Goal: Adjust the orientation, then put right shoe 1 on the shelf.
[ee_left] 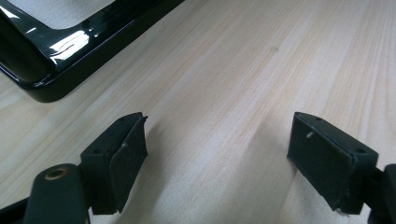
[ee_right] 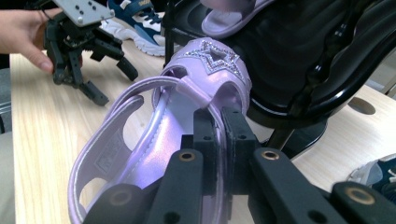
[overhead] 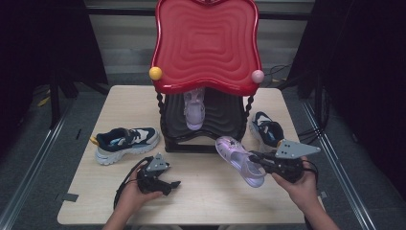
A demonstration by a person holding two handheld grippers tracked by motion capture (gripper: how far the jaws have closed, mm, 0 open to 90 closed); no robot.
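1. Sandal point(overhead: 238, 160) hangs clamped by its side wall in right gripper point(overhead: 262, 160) jaws, at five o'clock from rack point(overhead: 205, 125).
2. Lift toe-first toward eleven o'clock, beside its twin point(overhead: 194, 109) on the shelf.
3. Left gripper point(overhead: 168, 186) jaws gape empty over bench point(overhead: 201, 196); keep them clear.

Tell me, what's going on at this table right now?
A person is working with two handheld grippers. The right gripper is shut on the side of a lilac sandal, holding it in front of a black-and-red shoe rack, where its mate already sits on the lower shelf. The left gripper rests open and empty on the wooden table. Two navy sneakers, one on the left and one on the right, flank the rack.
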